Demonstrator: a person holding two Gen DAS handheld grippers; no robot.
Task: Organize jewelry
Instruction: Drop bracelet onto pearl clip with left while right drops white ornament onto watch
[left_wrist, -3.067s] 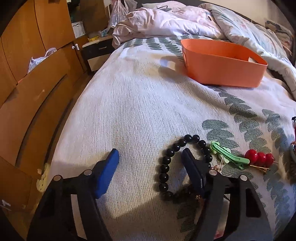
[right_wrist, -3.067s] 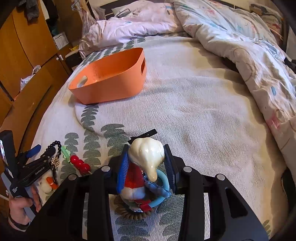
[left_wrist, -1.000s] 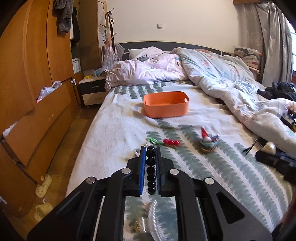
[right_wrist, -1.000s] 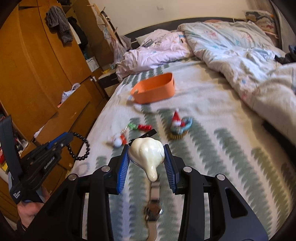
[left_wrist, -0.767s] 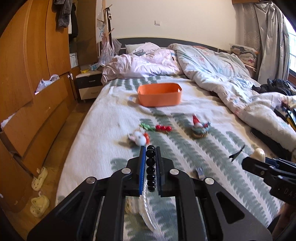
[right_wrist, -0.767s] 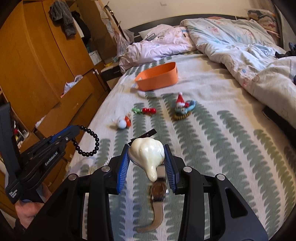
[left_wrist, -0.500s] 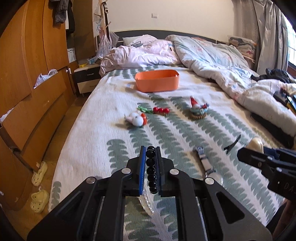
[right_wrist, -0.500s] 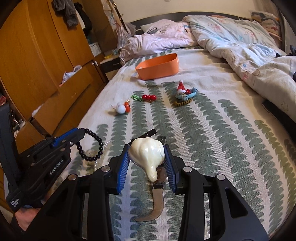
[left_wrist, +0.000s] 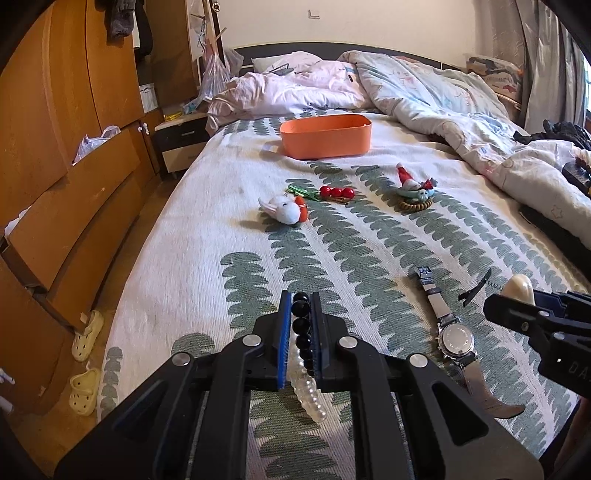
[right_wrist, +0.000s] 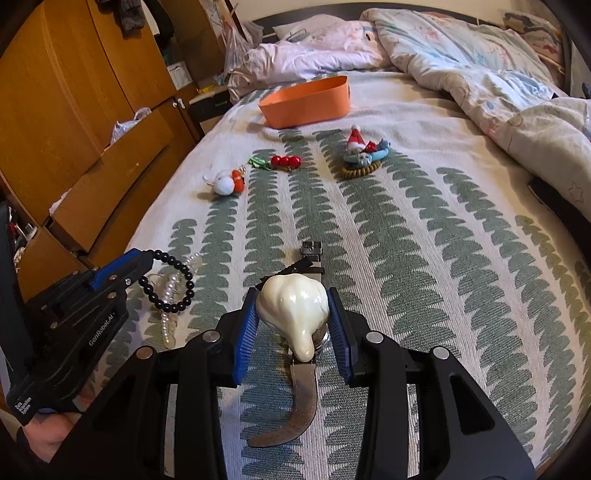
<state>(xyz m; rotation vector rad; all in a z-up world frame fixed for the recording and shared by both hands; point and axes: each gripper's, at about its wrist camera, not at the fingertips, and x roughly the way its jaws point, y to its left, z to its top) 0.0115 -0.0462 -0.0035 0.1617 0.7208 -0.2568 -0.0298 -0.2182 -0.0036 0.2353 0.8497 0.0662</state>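
My left gripper (left_wrist: 300, 301) is shut on a black bead bracelet (left_wrist: 301, 325), which hangs as a loop in the right wrist view (right_wrist: 173, 284), held above the near end of the bed. My right gripper (right_wrist: 292, 299) is shut on a cream shell-shaped hair clip (right_wrist: 295, 308); its tip shows in the left wrist view (left_wrist: 519, 288). An orange bin (left_wrist: 325, 134) stands far up the bed (right_wrist: 308, 101). A wristwatch (left_wrist: 452, 338), a white pearl bracelet (left_wrist: 308, 397) and a black hair pin (left_wrist: 476, 288) lie on the bedspread below the grippers.
Mid-bed lie a white plush charm (left_wrist: 284, 210), a green clip with red beads (left_wrist: 325, 192) and a Santa hair tie (left_wrist: 413, 190). A rumpled duvet (left_wrist: 443, 96) covers the right side. Wooden wardrobes (left_wrist: 55, 129) and slippers (left_wrist: 85, 369) are on the left.
Both grippers have drawn back from the jewelry towards the foot of the bed, each lifting its item. The watch and pearl bracelet have come into view beneath them.
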